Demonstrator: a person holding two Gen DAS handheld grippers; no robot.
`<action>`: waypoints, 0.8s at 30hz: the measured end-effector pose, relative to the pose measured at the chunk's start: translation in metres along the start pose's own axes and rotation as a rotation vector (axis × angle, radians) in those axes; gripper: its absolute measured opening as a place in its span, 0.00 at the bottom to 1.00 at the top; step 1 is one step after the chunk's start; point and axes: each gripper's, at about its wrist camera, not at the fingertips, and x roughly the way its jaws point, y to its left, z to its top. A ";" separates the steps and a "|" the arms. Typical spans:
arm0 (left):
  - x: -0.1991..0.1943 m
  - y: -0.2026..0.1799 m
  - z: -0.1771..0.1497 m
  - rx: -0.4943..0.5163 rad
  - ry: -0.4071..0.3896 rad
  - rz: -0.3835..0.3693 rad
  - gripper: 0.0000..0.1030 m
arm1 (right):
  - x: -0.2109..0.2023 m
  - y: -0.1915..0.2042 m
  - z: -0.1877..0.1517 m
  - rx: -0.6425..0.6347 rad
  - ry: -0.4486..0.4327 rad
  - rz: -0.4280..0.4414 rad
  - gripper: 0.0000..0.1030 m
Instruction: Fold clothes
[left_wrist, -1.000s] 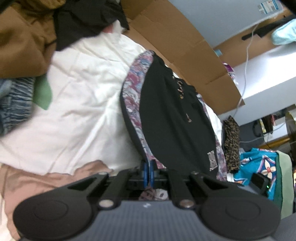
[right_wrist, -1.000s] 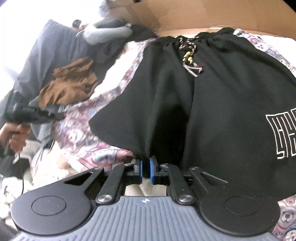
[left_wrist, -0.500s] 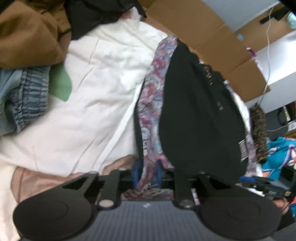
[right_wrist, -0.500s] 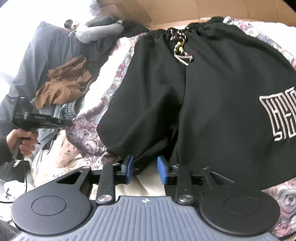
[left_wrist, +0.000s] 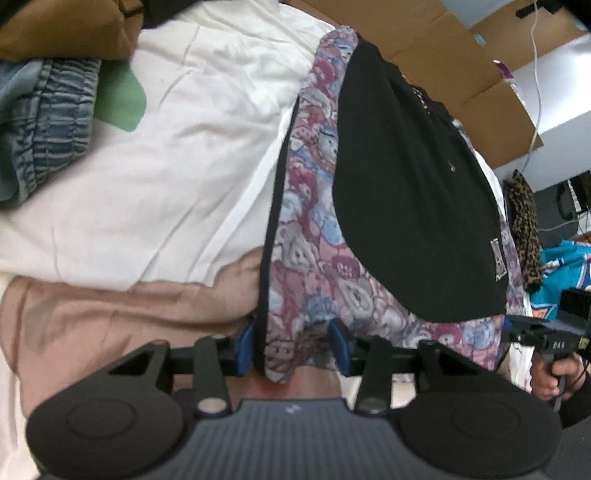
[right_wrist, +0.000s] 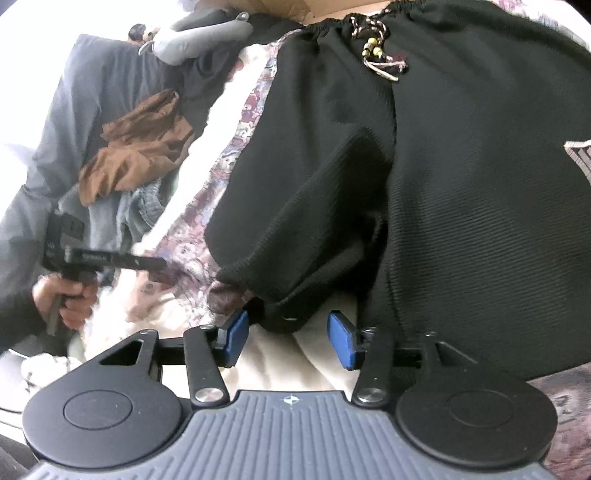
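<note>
Black shorts (left_wrist: 406, 184) with a beaded drawstring (right_wrist: 376, 55) lie spread on a teddy-bear print garment (left_wrist: 306, 221). My left gripper (left_wrist: 291, 339) sits at the print garment's near edge. Its jaws are closing, the dark-trimmed edge hangs loose between them, and the blue pads (left_wrist: 245, 345) do not press it. My right gripper (right_wrist: 288, 332) is at the shorts' (right_wrist: 461, 184) hem. Its jaws are opening, and the hem lies between the pads (right_wrist: 341, 341) without being pinched. In the right wrist view, a hand holds the left gripper (right_wrist: 103, 258) at the far left.
A white sheet (left_wrist: 184, 147) and pink cloth (left_wrist: 110, 314) lie left of the garments. Denim (left_wrist: 48, 122) and a brown garment (right_wrist: 136, 147) are heaped beyond. Cardboard (left_wrist: 443, 48) stands behind. Teal cloth (left_wrist: 565, 266) and leopard-print cloth (left_wrist: 524, 221) lie at the right.
Both grippers were shut on cloth a second ago and now stand apart, with the fabric released. Both have sunk toward the bed, and the garments have settled flatter.
</note>
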 end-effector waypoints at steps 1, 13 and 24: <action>0.001 -0.001 -0.001 0.003 0.002 0.004 0.25 | 0.003 -0.002 0.001 0.014 0.002 0.010 0.53; -0.024 -0.010 0.004 0.026 -0.061 0.001 0.07 | 0.032 0.007 0.014 0.028 0.050 0.040 0.05; -0.066 -0.014 0.019 -0.058 -0.171 -0.070 0.06 | -0.051 0.014 0.021 -0.067 0.011 0.092 0.02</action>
